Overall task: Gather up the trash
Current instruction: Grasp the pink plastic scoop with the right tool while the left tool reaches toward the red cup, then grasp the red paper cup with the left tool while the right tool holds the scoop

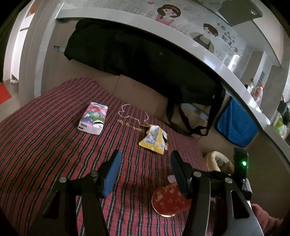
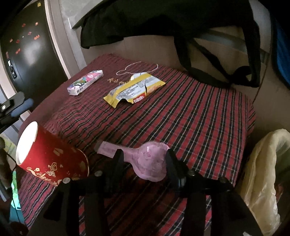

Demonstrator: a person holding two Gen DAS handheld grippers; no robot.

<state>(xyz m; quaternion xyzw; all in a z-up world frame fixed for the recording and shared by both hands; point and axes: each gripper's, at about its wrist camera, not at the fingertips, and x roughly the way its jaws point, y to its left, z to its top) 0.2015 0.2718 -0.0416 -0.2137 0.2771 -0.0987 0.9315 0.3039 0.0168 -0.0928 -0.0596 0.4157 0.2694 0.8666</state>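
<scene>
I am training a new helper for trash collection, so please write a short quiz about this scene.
1. True or false: the red paper cup stands upright on the plaid cloth.
2. What lies between the fingers of the right gripper? A) a spoon B) the pink balloon C) a bottle
3. What colour is the torn wrapper?

Key: 1 false, it lies on its side; 2 B; 3 yellow.

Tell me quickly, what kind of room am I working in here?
Probably a lived-in room at home: a seat or bench under a red plaid cover, a black bag hanging off a white ledge with cartoon stickers, and a snack wrapper left lying around.
</scene>
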